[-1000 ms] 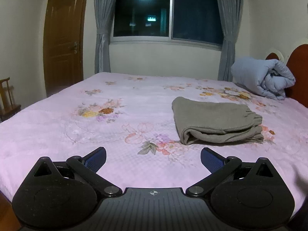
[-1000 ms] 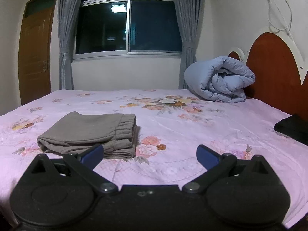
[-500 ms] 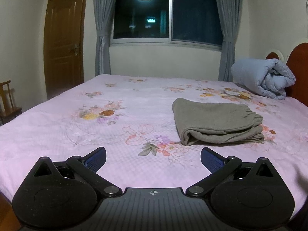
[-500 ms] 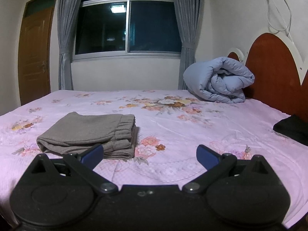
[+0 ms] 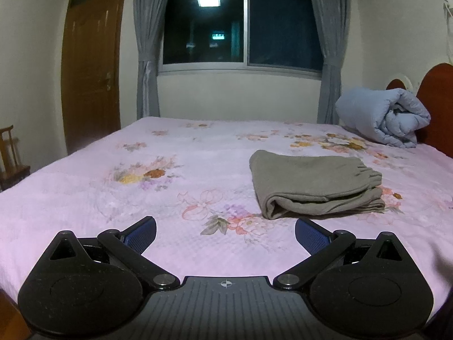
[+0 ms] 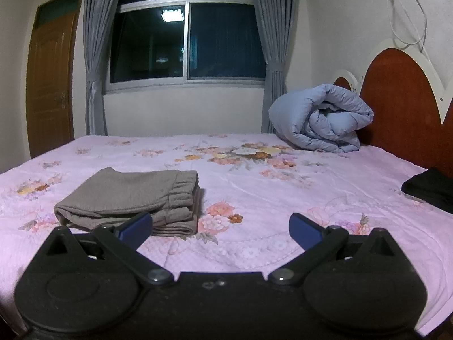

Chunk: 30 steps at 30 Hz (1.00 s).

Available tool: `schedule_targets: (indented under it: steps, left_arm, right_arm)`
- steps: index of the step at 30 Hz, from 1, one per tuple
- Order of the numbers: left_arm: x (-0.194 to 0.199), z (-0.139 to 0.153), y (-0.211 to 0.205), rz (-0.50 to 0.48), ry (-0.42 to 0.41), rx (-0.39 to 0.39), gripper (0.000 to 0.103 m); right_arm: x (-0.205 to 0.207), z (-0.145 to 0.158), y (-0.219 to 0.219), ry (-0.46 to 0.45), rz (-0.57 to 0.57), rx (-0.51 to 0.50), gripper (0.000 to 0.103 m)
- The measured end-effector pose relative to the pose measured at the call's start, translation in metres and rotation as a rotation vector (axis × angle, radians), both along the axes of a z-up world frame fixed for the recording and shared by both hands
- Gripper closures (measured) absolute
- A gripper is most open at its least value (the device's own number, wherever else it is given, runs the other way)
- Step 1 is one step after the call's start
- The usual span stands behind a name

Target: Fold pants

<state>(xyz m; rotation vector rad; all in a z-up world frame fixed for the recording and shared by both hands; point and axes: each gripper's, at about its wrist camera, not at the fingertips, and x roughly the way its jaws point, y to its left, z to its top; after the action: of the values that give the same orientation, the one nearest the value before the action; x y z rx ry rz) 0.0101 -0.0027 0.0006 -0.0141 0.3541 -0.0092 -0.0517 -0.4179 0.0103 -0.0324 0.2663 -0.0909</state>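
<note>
Tongs (image 5: pixel 225 233) (image 6: pixel 220 228) wide apart, empty.

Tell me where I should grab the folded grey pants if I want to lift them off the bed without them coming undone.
Probably pinch the rounded folded edge of the grey pants, the near corner where all layers wrap together, coming in low from the front with the open left gripper. The far side, with the gathered waistband and stacked loose edges, would likely splay open on the bed.
</note>
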Motion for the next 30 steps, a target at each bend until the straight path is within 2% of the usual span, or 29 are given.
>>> schedule_targets:
  steps: [30]
  left_arm:
    - [-0.0003, 0.0013, -0.0031, -0.020, 0.003, 0.020, 0.000]
  right_arm:
    - [0.0017, -0.0002, 0.0034, 0.001, 0.012, -0.018, 0.006]
